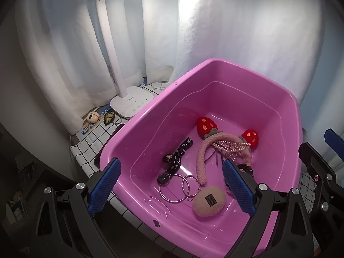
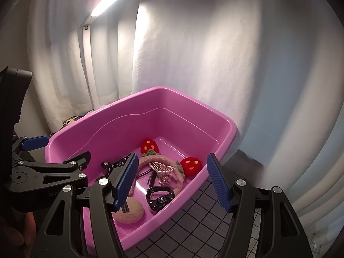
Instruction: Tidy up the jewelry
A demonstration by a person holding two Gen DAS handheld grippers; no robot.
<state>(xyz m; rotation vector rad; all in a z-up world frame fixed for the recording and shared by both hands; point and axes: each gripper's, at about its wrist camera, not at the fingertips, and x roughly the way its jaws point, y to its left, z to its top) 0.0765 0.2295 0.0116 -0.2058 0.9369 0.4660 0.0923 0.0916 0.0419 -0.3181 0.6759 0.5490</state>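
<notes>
Though jumbled in the pink tub (image 1: 150, 116) — fuzzy strawberry headband (image 1: 201, 161).

Open-topped pink tub (image 1: 215, 81): its far half lies bare; accessories crowd its near floor; a lamp (image 1: 133, 103) stands beside its left rim.

Left wrist view: black wristwatch (image 1: 247, 169) largely hidden behind the blue pad (image 1: 238, 190) of the left hand-held gripper (image 1: 172, 187); white desk lamp (image 1: 134, 103), head lost in glare at the top edge; print on the fuzzy beige pad's dark label (image 1: 210, 200) too small to read; right wrist view: silver hoops hidden.
</notes>
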